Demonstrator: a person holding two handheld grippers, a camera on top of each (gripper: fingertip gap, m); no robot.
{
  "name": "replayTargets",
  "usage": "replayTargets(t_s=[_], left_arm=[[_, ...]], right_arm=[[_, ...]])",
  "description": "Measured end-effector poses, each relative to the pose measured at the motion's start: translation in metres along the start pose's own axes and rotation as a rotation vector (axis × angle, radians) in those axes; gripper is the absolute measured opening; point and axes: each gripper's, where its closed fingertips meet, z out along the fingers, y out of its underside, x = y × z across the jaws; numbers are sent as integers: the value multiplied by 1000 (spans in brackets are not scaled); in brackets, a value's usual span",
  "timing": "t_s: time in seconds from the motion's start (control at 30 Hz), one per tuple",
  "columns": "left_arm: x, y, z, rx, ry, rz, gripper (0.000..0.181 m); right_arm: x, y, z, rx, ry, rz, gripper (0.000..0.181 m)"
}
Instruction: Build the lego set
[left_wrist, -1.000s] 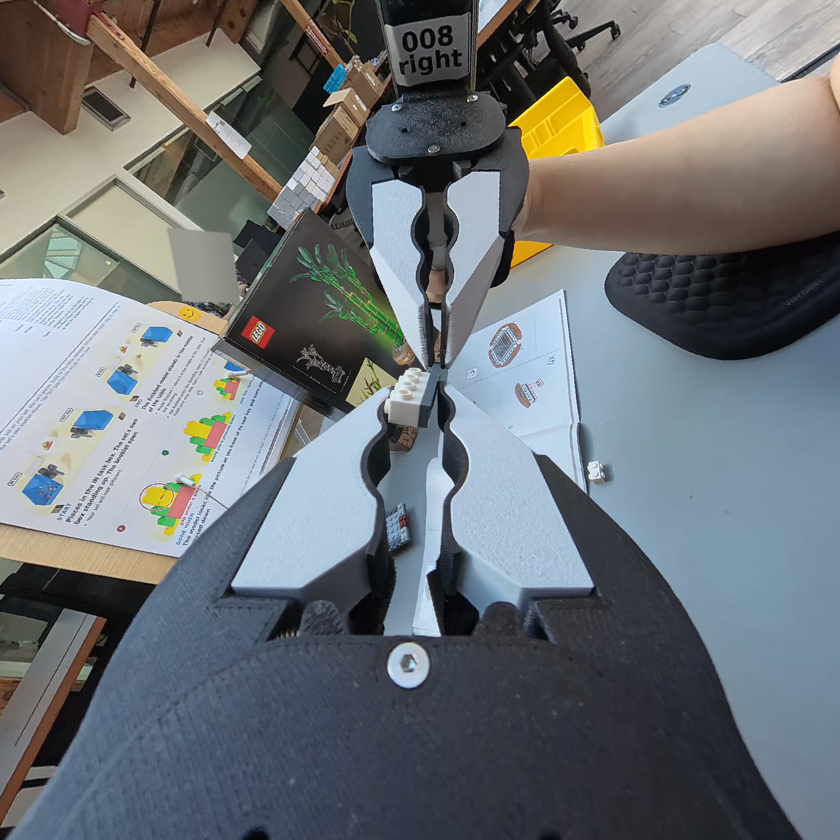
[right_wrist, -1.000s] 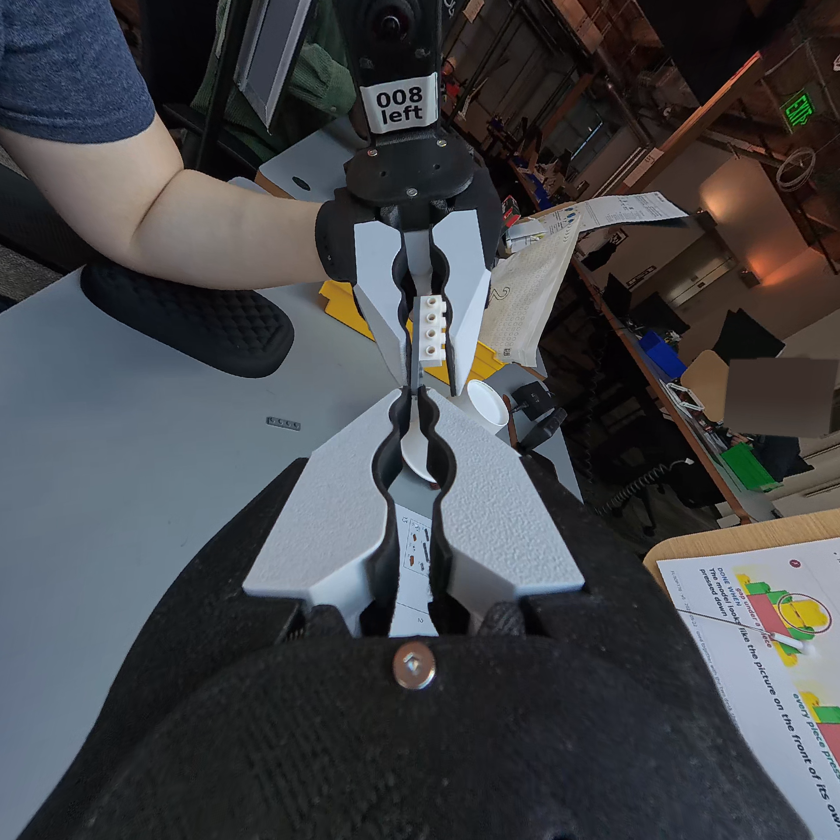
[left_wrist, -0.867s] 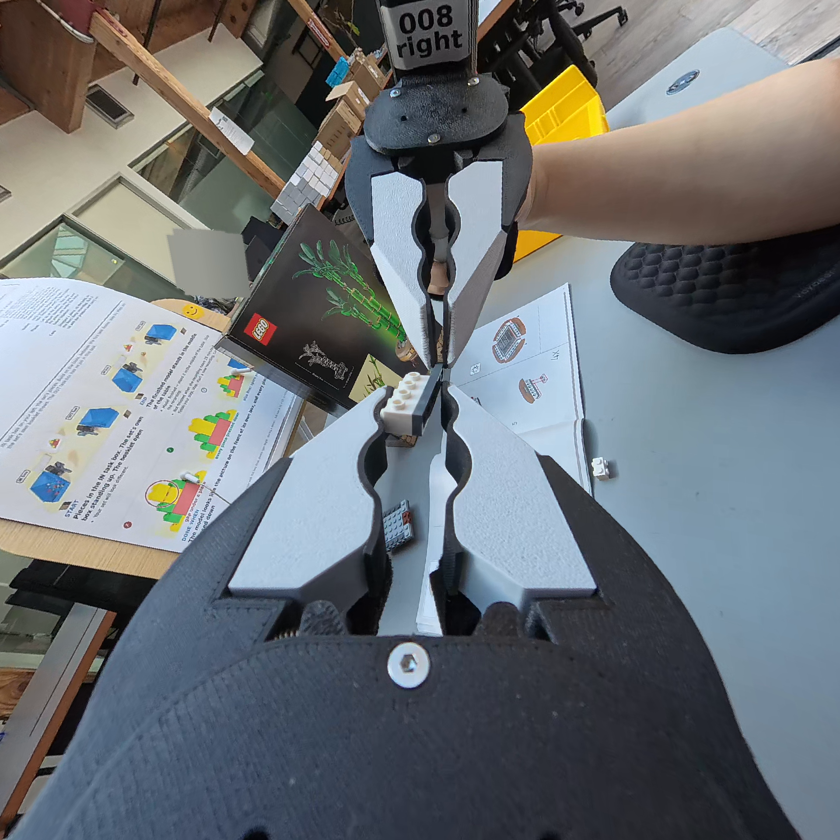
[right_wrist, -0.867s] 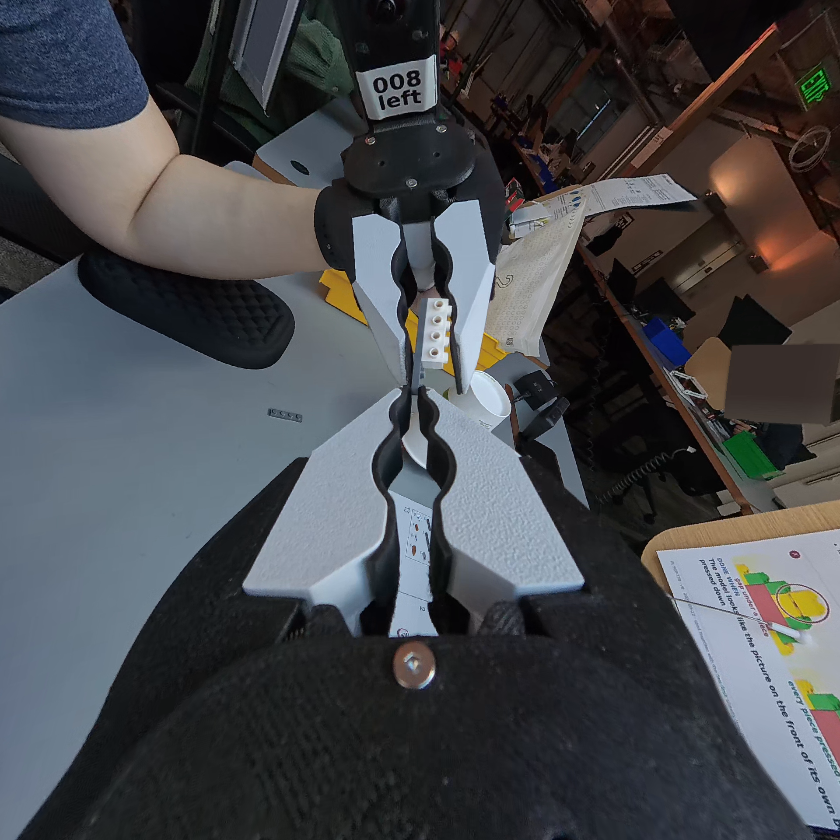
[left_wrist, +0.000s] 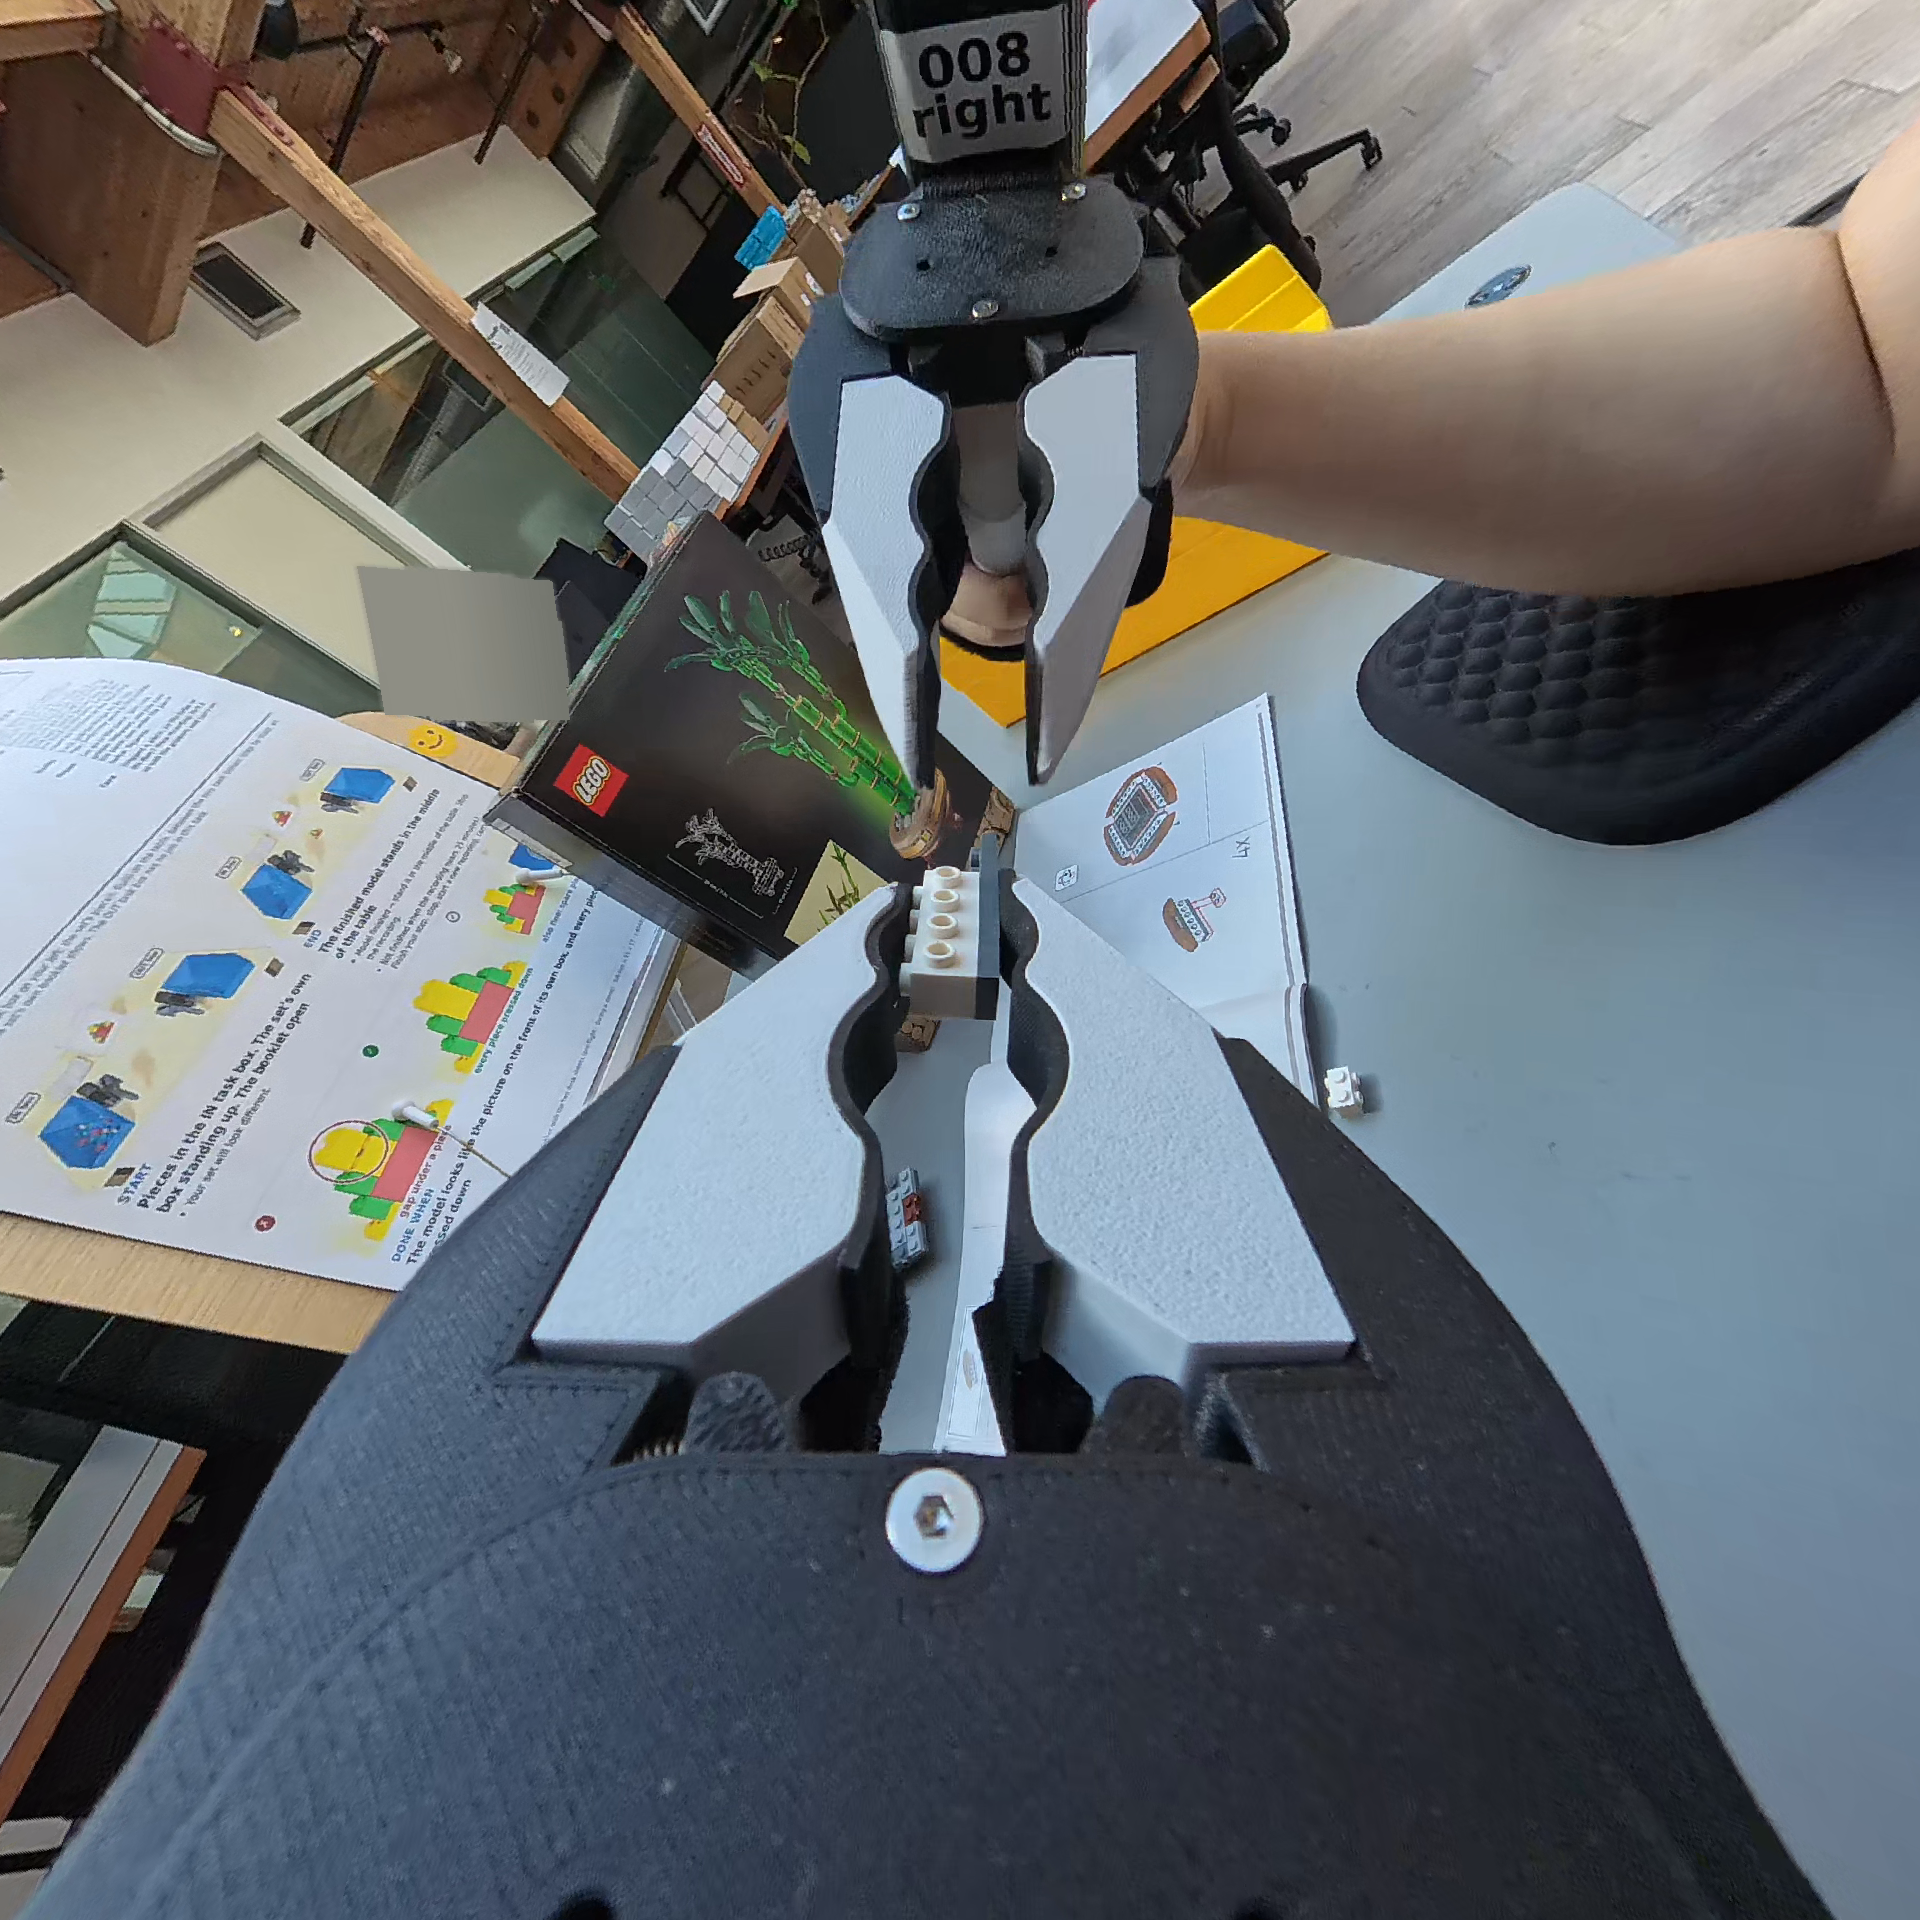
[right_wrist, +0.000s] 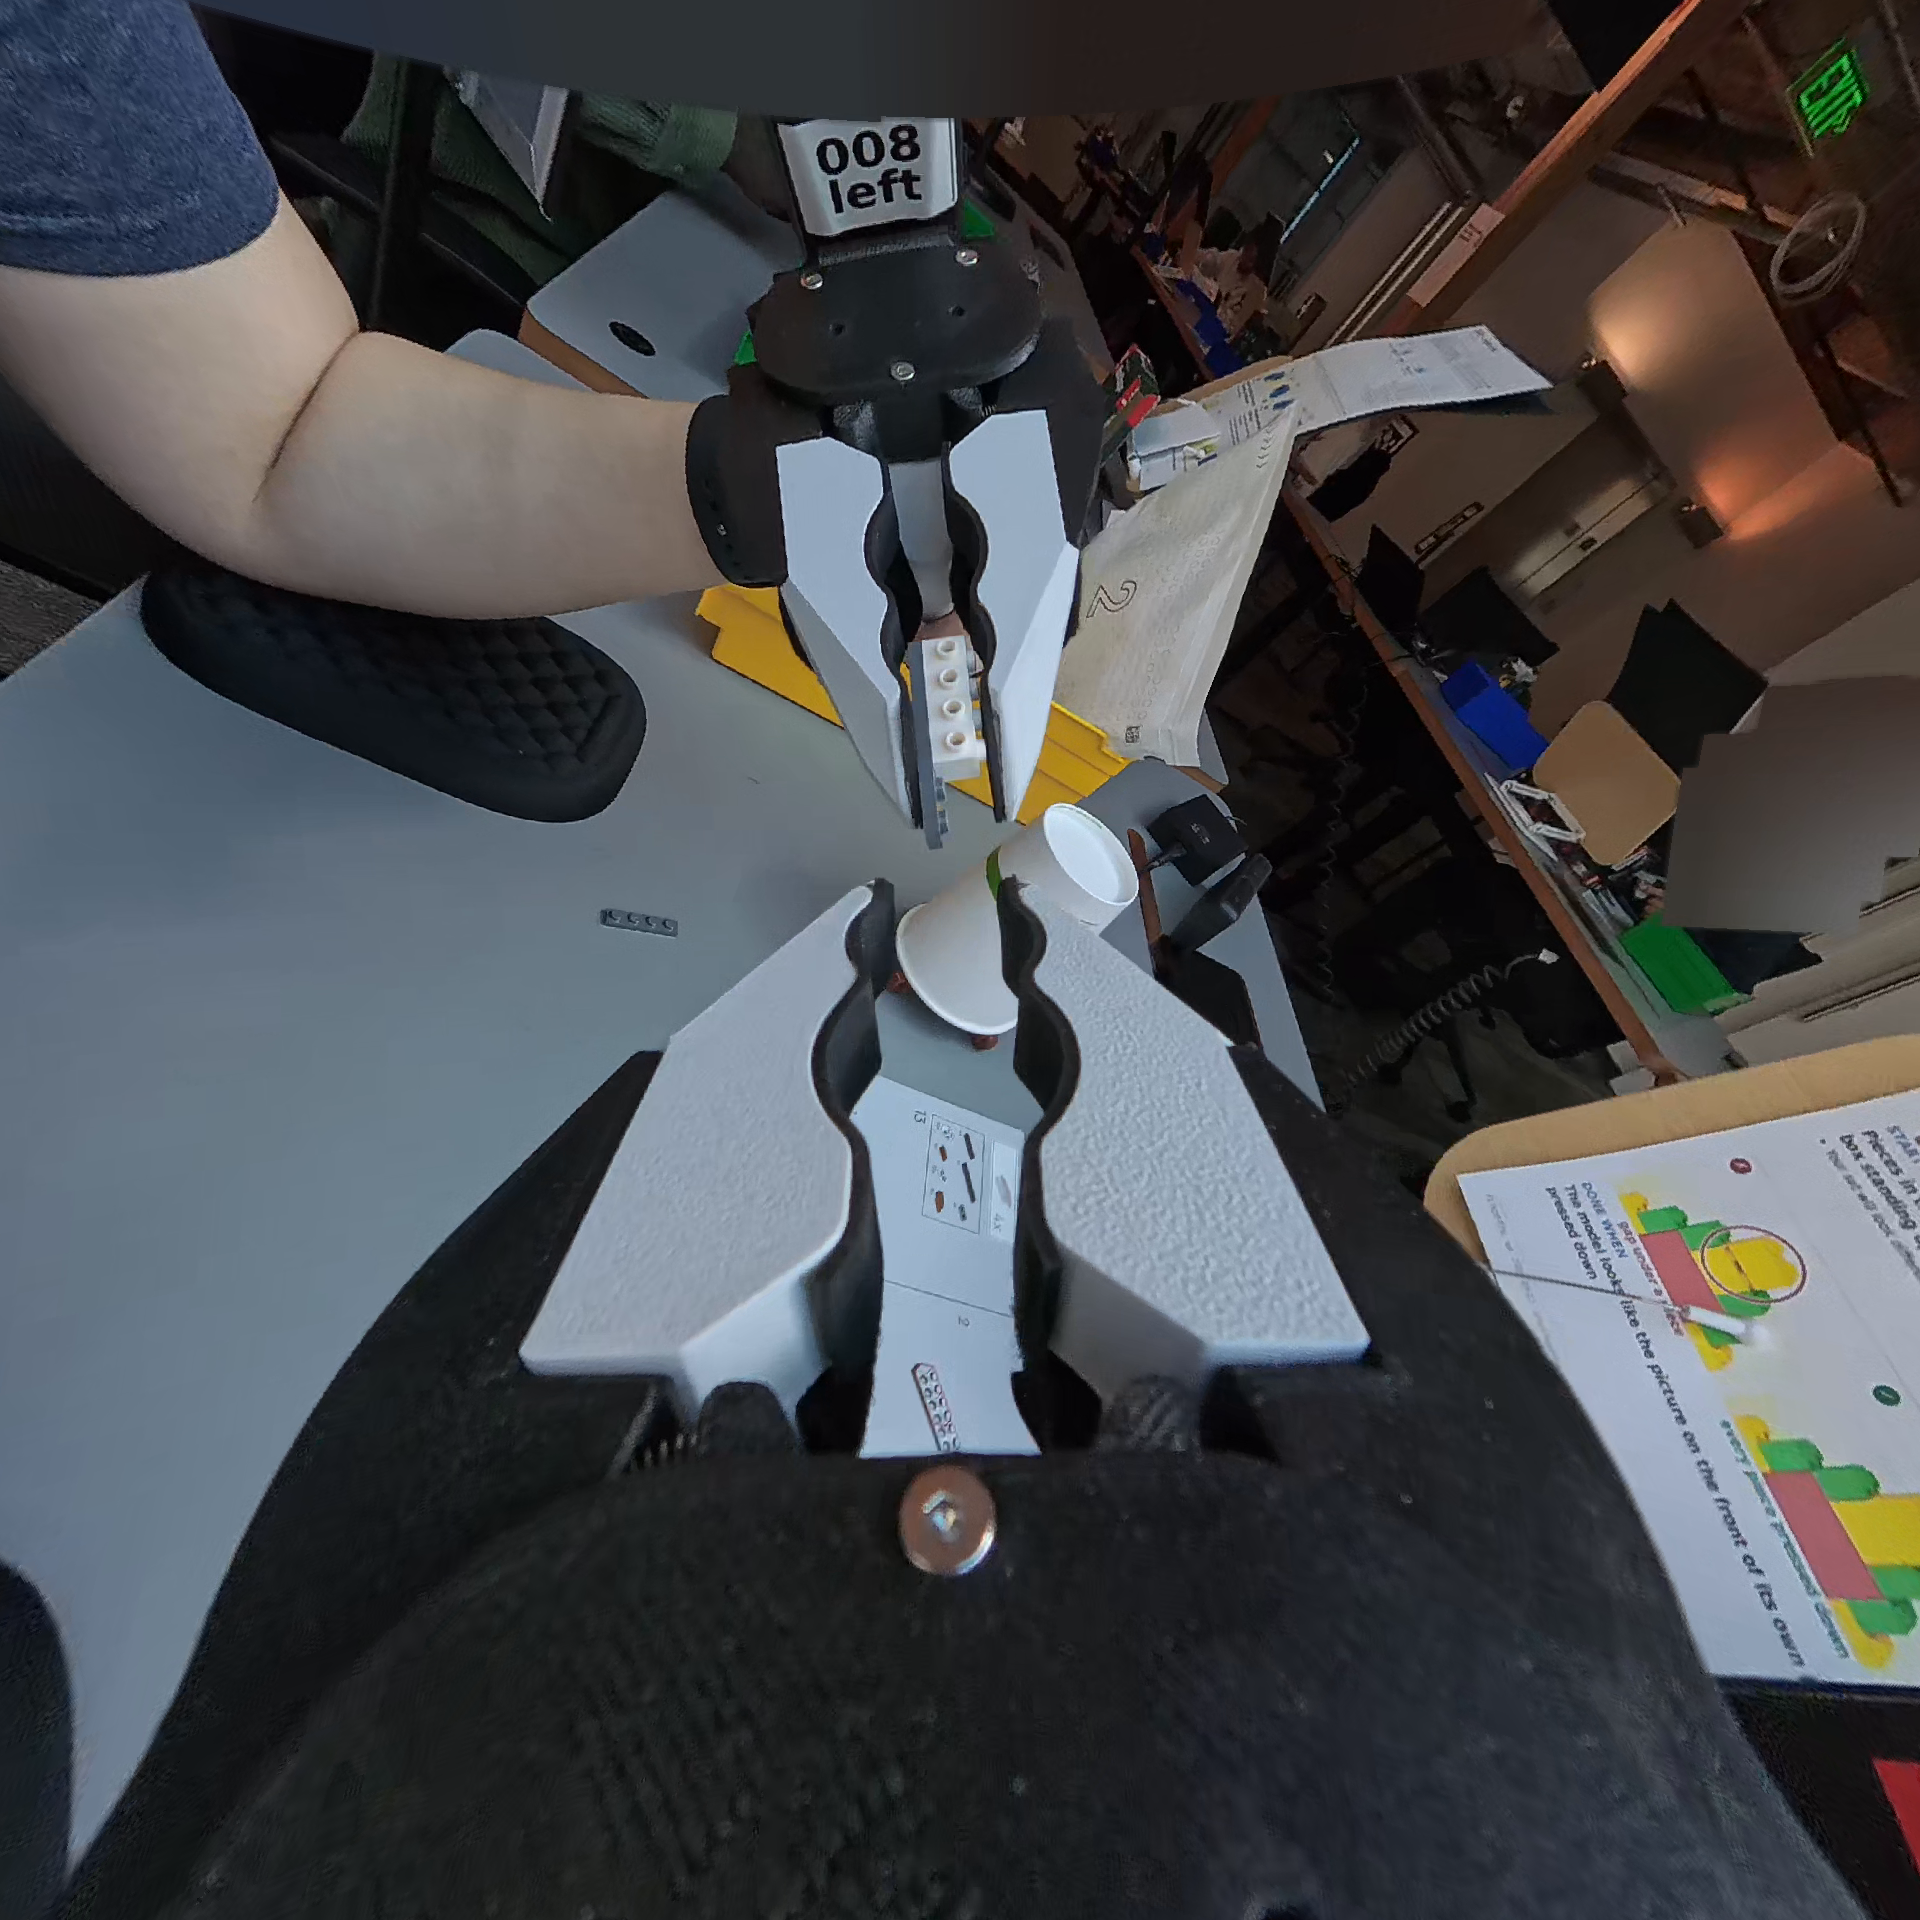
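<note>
I am holding my left gripper (left_wrist: 951, 914) clamped on the white brick with its grey plate (left_wrist: 954, 951), raised above the bench (left_wrist: 1558, 1195) by the booklet's (left_wrist: 1174, 862) edge. My right gripper (left_wrist: 977, 774) is facing it tip to tip, fingers parted and gripping nothing.

The grey worktop (left_wrist: 1662, 1299) carries an open booklet (left_wrist: 1174, 873), a black pad (left_wrist: 1662, 707), a tipped paper cup (right_wrist: 997, 914), and small loose bricks (left_wrist: 1348, 1091).

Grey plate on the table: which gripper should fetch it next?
Right, probably. The right gripper is open and empty; the left gripper is shut on the white brick. The grey plate lies free.
</note>
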Motion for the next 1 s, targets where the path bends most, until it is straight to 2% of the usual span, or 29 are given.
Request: replayTargets(t_s=[0.1,0.27,0.3,0.37,0.43,0.47,0.57,0.73,1.0], left_arm=[[-6,2,-8,-14,-16,-1,13],[-13,1,-18,-11,-35,-14,13],[-14,2,-19,-15,-39,-11,13],[-14,4,-18,-28,-45,-1,13],[-13,4,-18,-35,-43,4,13],[-13,3,-18,-34,-42,6,13],[-11,-1,-18,-23,-35,12,13],[-6,-5,-17,-27,-18,26,13],[-3,-9,-16,-2,1,22,13]], right_arm=[[-17,18,-10,-65,-63,173,18],[-85,128,5,-424,-123,456,11],[-99,138,7,-443,-137,505,12],[-114,139,13,-417,-100,406,13],[-120,143,17,-459,-51,188,15],[-118,150,19,-496,-23,138,16],[-119,160,26,-500,-56,270,23],[-115,167,30,-461,-128,450,18],[-122,184,29,-484,-132,494,17]])
